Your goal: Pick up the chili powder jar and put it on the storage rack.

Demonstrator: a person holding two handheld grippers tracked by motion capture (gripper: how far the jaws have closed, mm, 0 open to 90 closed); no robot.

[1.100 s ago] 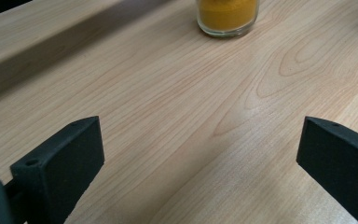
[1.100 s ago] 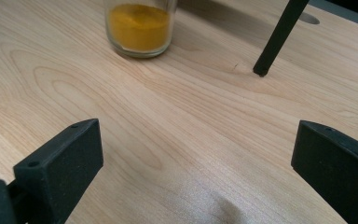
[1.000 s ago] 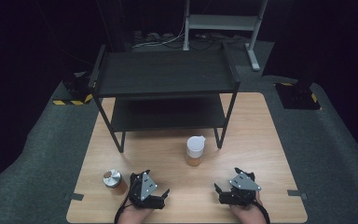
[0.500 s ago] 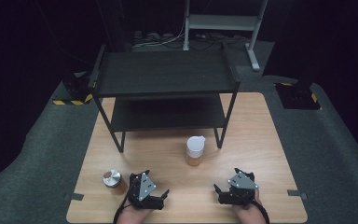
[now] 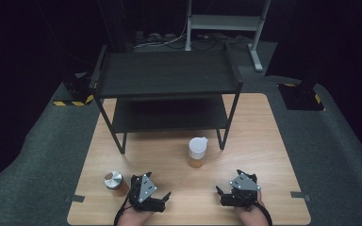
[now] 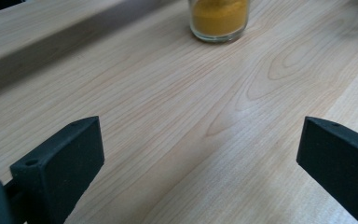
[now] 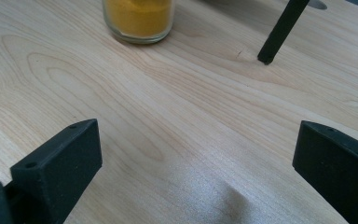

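- The jar (image 5: 197,152) is my landmark: a clear glass one with a white lid, holding yellow-orange powder that fills the part of the glass I can see in my two gripper views (image 6: 219,18) (image 7: 138,19).
- It stands upright on the wooden table (image 5: 264,141), just in front of the black two-tier shelf (image 5: 167,75) and close to that shelf's front right leg (image 5: 229,117).
- In the right gripper view that leg (image 7: 279,30) comes down onto the wood to the right of the jar, apart from it.
- My left gripper (image 5: 166,198) rests near the table's near edge, nearer me than the jar and to its left; its jaws stand wide apart with bare wood between them, holding nothing.
- My right gripper (image 5: 220,194) sits nearer me than the jar and to its right, jaws likewise spread wide and empty.
- Each hand carries a grey three-cornered plate on top of its gripper.
- A second, smaller jar with a silver metal lid (image 5: 113,181) stands well to the left of the white-lidded jar, just beside my left gripper.
- The table is pale wood with a flowing grain, lying on grey carpet (image 5: 339,155).
- Beyond the shelf the room is dark; a light metal frame (image 5: 226,22) and some cables (image 5: 155,40) stand on the floor behind.
- Black blocks with yellow-and-black striped tape (image 5: 73,102) lie on the floor far left of the jar.
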